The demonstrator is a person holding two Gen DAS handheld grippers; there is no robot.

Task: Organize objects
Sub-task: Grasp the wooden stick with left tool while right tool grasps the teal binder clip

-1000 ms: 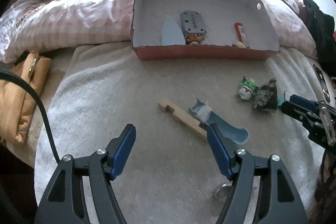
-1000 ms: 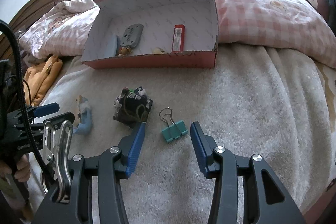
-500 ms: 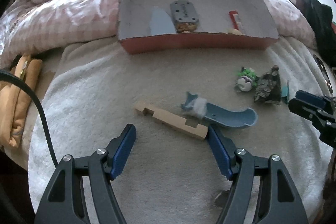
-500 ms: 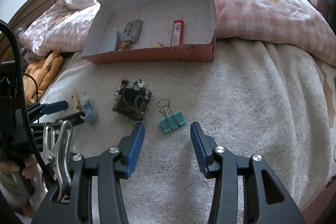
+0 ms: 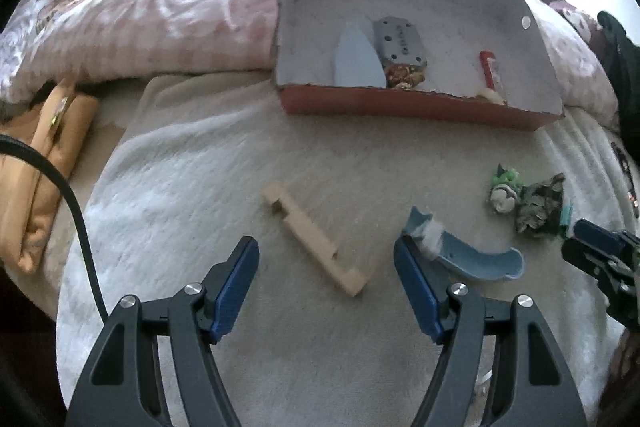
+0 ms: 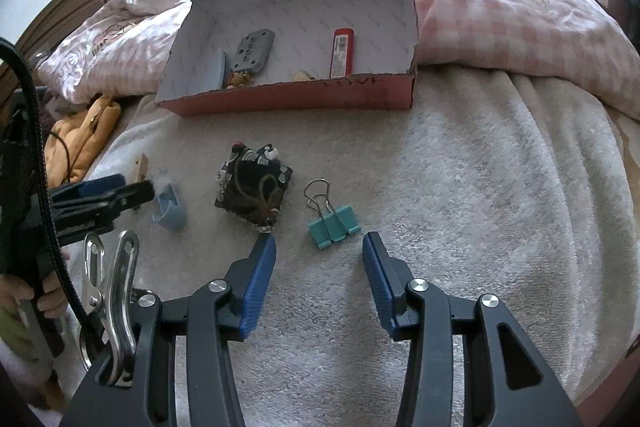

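A red cardboard box [image 5: 416, 107] [image 6: 304, 99] lies open on the bed and holds a grey plate, a blue piece and a red tube. On the white towel lie a notched wooden block [image 5: 316, 241], a blue curved piece [image 5: 472, 257] [image 6: 170, 207], a dark patterned pouch [image 6: 254, 193] [image 5: 540, 205], a small green toy [image 5: 504, 189] and a teal binder clip [image 6: 332, 225]. My left gripper [image 5: 326, 281] is open, with the wooden block's near end between its fingers. My right gripper [image 6: 318, 269] is open just short of the binder clip.
A pink checked quilt [image 6: 500, 27] is heaped behind and beside the box. An orange cloth [image 5: 36, 167] lies at the towel's left edge. A metal clamp [image 6: 112, 287] shows at the right gripper's left side. The towel's front edge drops off close to both grippers.
My left gripper has swung left, so the wooden block now lies between its fingers. My right gripper has crept towards the binder clip. Both stay open.
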